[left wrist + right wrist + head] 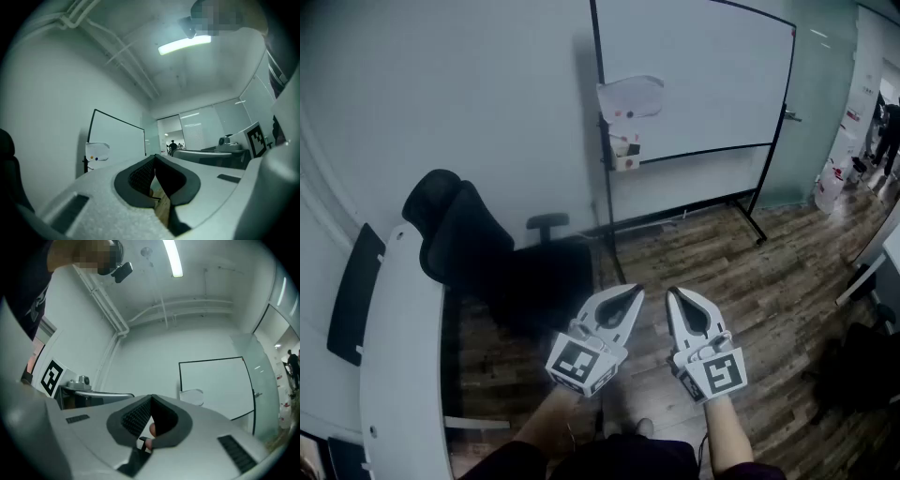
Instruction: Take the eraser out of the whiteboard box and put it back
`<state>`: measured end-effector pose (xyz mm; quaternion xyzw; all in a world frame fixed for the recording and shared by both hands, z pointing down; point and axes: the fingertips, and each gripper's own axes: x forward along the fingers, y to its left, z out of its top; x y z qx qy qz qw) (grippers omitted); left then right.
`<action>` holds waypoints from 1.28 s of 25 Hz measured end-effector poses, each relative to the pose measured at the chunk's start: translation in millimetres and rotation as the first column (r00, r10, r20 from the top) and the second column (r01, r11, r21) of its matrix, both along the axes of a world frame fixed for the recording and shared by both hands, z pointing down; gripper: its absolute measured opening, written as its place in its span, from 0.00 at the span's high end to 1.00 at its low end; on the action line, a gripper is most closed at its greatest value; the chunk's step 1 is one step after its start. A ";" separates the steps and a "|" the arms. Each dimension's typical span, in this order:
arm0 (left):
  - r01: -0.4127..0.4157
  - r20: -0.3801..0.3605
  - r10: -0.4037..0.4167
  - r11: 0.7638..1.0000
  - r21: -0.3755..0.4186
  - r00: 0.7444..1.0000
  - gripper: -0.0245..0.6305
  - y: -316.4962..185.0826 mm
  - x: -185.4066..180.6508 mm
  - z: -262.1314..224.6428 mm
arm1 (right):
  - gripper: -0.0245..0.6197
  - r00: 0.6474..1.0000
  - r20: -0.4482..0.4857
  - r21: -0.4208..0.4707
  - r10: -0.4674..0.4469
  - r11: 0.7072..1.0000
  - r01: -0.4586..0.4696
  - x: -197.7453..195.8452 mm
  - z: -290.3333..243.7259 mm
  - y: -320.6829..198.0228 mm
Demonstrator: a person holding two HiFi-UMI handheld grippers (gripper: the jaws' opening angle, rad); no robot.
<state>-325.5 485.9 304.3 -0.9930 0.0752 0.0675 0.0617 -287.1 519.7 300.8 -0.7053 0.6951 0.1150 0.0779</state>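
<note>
your left tool (630,292) and right tool (677,294) sit low centre, both closed on nothing. the whiteboard box (625,148) hangs upper centre on the whiteboard's (703,75) left edge; can't spot the eraser itself.

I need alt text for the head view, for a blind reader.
The left tool and right tool, both shut and empty, point toward a whiteboard across a wooden floor. A black chair stands at left.

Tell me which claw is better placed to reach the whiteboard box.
Left, slightly. Both left claw and right claw are shut, empty and far off, but the whiteboard box hangs at the left edge of the whiteboard, almost straight ahead of the left one.
</note>
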 end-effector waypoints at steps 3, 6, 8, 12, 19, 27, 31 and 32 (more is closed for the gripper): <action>0.002 0.007 -0.002 1.000 -0.004 1.000 0.96 -0.9 -0.5 1.0 | 0.96 1.000 0.005 0.002 0.003 1.000 -0.003 0.0 -0.2 0.4; 0.001 0.004 -0.001 1.000 -0.006 1.000 0.96 0.0 0.3 0.9 | 0.96 1.000 0.007 0.006 0.000 1.000 0.000 -0.8 -3.5 1.3; 0.000 0.002 0.000 1.000 -0.009 1.000 0.96 0.2 2.4 1.1 | 0.96 1.000 0.013 0.002 0.004 1.000 -0.004 0.9 -5.2 1.7; 0.006 0.003 -0.006 1.000 -0.024 1.000 0.96 -1.0 8.5 6.3 | 0.96 1.000 -0.002 -0.015 0.002 1.000 -0.002 8.0 6.7 3.9; 0.024 0.009 -0.024 0.998 -0.051 1.000 0.96 -8.6 30.2 15.8 | 0.96 0.998 0.053 -0.031 -0.032 0.999 0.034 34.2 18.6 7.9; 0.042 0.033 -0.041 0.998 -0.055 0.999 0.96 -38.9 61.0 23.1 | 0.96 0.992 0.121 -0.037 -0.022 0.999 0.027 77.0 31.6 -8.8; 0.031 0.044 -0.029 0.998 -0.053 0.999 0.96 -64.9 84.1 29.6 | 0.96 0.991 0.136 -0.048 -0.019 0.999 0.025 96.9 42.1 -36.7; 0.028 0.047 -0.025 0.998 -0.058 0.999 0.96 -73.4 89.4 32.6 | 0.96 0.990 0.138 -0.053 -0.017 0.998 0.024 101.5 45.0 -46.0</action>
